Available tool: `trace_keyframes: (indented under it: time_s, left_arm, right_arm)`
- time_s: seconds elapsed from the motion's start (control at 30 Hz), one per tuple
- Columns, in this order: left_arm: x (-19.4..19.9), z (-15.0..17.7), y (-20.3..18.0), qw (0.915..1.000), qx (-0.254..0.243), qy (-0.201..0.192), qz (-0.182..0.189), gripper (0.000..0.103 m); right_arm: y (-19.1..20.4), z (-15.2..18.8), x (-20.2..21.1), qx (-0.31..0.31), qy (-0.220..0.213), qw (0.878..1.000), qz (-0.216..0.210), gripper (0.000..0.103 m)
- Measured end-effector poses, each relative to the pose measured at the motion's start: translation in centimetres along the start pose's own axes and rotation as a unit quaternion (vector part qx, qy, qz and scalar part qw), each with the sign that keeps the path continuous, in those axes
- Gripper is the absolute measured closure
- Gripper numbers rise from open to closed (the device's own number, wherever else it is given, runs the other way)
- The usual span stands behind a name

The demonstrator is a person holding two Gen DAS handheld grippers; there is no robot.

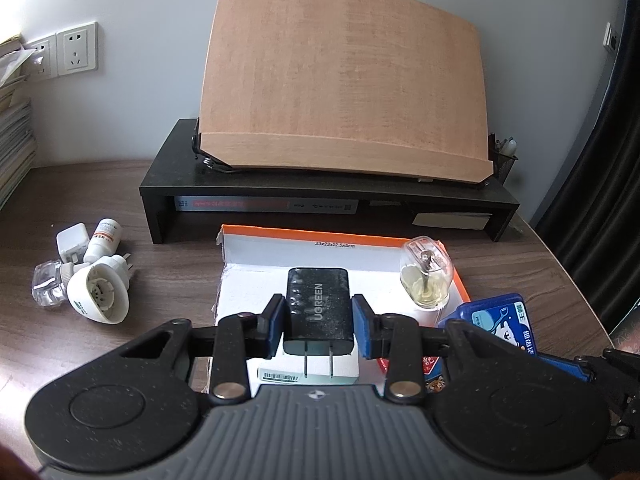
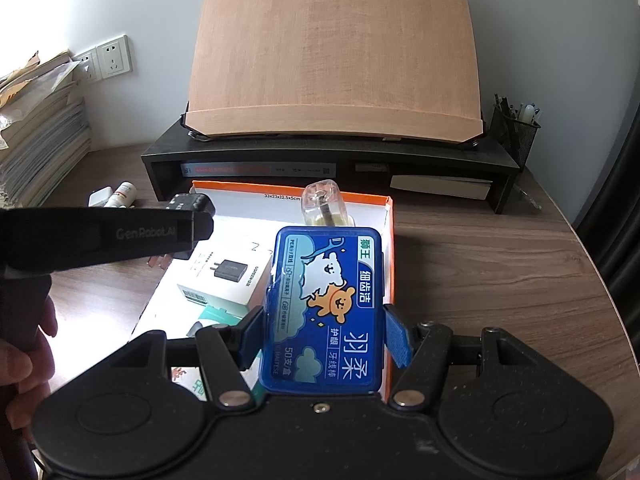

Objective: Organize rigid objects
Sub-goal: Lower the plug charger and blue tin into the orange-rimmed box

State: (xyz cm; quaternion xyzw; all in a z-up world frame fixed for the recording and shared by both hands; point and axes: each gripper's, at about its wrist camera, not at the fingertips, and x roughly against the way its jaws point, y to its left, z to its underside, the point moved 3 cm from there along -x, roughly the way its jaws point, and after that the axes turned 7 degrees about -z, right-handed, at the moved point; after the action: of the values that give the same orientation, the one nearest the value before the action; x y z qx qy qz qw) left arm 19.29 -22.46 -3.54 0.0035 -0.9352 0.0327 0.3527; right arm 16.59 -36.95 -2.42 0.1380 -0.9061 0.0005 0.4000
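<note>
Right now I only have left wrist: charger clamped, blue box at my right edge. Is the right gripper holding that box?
Observer: Yes. The right gripper has its pads on both long sides of the blue floss box, label up, over the orange-rimmed tray.
Operator: What's the white thing under the black charger? I only see a barcode edge.
Observer: A white charger carton lying flat in the tray, with a picture of a black charger on its top face.

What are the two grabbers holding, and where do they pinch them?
The left gripper pinches the black charger by its two flat sides, prongs toward the camera. The right gripper pinches the blue floss box by its long side edges.
</note>
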Motion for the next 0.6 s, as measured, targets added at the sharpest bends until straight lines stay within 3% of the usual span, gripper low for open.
trace_keyframes:
  time_s: [0.6]
  left_arm:
    - [-1.02,-0.20,-0.09,0.9999,-0.004,0.009,0.008,0.067]
  right_arm:
    - [0.05,-0.22,-0.98,0.002,0.015,1.000,0.003,0.029]
